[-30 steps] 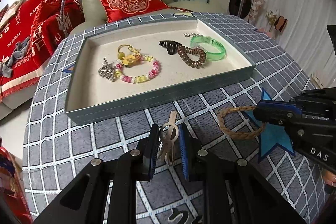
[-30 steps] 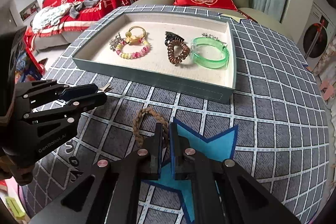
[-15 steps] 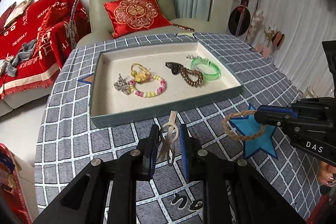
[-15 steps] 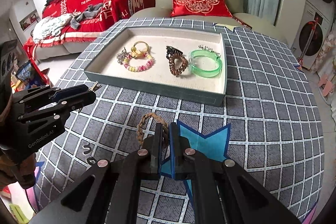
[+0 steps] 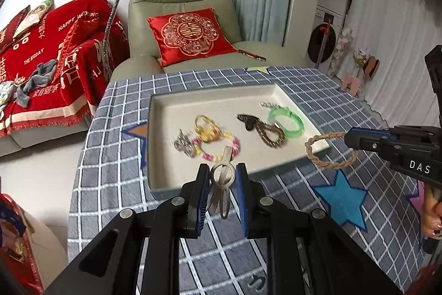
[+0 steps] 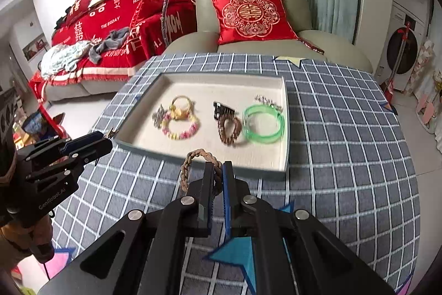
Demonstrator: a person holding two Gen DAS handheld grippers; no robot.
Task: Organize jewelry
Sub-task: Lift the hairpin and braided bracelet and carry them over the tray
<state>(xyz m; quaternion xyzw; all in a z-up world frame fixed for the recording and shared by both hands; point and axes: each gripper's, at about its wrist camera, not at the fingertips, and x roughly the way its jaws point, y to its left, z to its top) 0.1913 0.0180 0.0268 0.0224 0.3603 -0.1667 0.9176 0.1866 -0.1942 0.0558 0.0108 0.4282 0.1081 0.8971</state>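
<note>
My left gripper (image 5: 221,185) is shut on a beige hair clip (image 5: 222,179), held in the air in front of the tray's near wall. My right gripper (image 6: 218,179) is shut on a braided brown rope bracelet (image 6: 190,165), which hangs from its tips (image 5: 326,154) near the tray's right front corner. The grey-walled, cream-lined tray (image 6: 204,154) lies on the checked tablecloth. It holds a green bangle (image 6: 263,125), a brown coil hair tie (image 6: 229,129), a black claw clip (image 6: 222,108), a pink-yellow bead bracelet (image 6: 179,129), a yellow ring piece (image 6: 181,107) and a silver charm (image 6: 158,115).
Blue star patches (image 5: 341,196) mark the round table's cloth. Behind the table stands a green armchair with a red cushion (image 6: 252,17), and a sofa under a red blanket (image 6: 116,18) is at the left. Washing machines (image 5: 331,18) line the right wall.
Both grippers have risen from the tabletop, lifting the hair clip and the rope bracelet off the cloth. The tray now sits lower and farther in both views.
</note>
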